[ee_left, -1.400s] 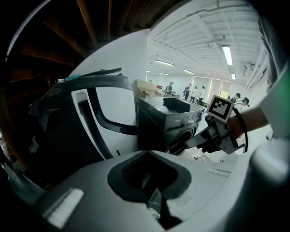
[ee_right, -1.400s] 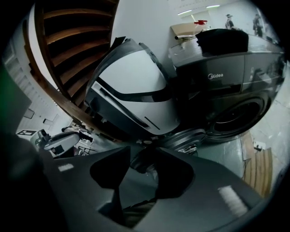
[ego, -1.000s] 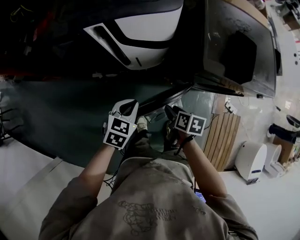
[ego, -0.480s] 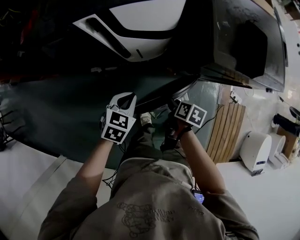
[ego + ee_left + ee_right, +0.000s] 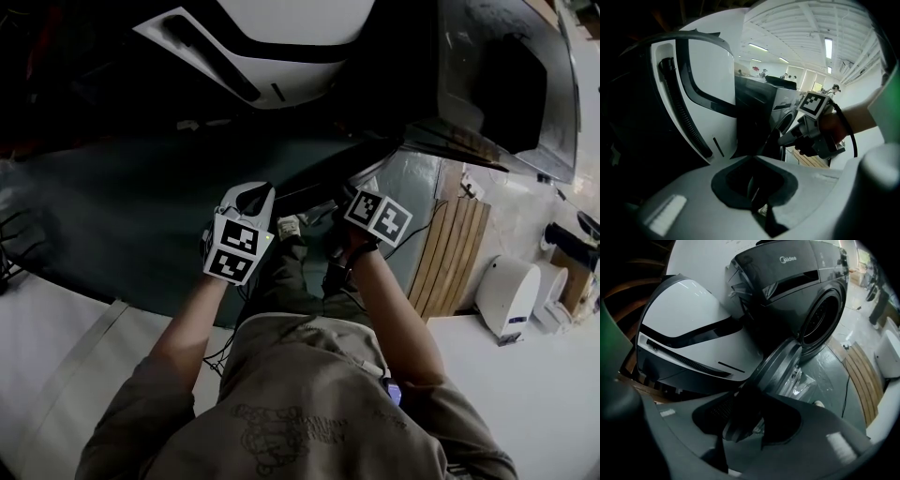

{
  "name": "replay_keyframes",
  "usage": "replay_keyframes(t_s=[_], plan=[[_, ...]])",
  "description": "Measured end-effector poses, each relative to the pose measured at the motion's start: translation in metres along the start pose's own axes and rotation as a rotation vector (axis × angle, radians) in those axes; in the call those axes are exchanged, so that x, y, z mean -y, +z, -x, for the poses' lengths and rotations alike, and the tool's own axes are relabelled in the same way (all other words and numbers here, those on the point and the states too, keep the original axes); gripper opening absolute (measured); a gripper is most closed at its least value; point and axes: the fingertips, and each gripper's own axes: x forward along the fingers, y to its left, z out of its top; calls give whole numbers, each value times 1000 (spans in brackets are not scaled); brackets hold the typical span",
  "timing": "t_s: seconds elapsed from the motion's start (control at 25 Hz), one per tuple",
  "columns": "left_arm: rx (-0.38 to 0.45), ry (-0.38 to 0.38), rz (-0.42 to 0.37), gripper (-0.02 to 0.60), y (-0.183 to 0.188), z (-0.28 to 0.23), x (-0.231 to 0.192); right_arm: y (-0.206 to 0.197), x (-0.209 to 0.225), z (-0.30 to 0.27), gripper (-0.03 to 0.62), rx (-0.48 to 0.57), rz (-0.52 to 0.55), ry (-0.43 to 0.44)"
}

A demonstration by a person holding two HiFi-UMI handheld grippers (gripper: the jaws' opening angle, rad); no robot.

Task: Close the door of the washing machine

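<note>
Evidently the closing had not yet been completed: the door (image 5: pixel 781 363) of the dark washing machine (image 5: pixel 797 282) stood swung well out from the drum opening (image 5: pixel 817 317), with its clear bowl showing on the inner side. The right gripper (image 5: pixel 740 427) was set on the door's free rim, which ran straight into the hollow between its jaws. Those jaws appeared drawn in narrow on the rim, a hold judged to serve for swinging the door. The left gripper (image 5: pixel 761 206) had its jaws together with nothing between them and hovered just beside the same rim, near the right gripper. It was judged a spare or steadying tool, not the working one. A white appliance (image 5: pixel 291 37) stood close beside the washer; whether the two touched could not be told. Remaining step, as judged: carry the rim in an arc to the opening until the latch catches. Risks noted: the rim could slip from so narrow a bite, or the jaws be pinched between door and front panel if not drawn clear in time
</note>
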Motion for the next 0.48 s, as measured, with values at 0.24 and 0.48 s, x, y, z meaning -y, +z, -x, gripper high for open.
replay_keyframes(t_s=[0.24,0.48], plan=[[-11,-7,2,0,-6,0,4,0,-4,2,161,-20,48,-9],[-22,-24,-3,0,-9,0,14,-8,4,9,149,-25,60,-17]])
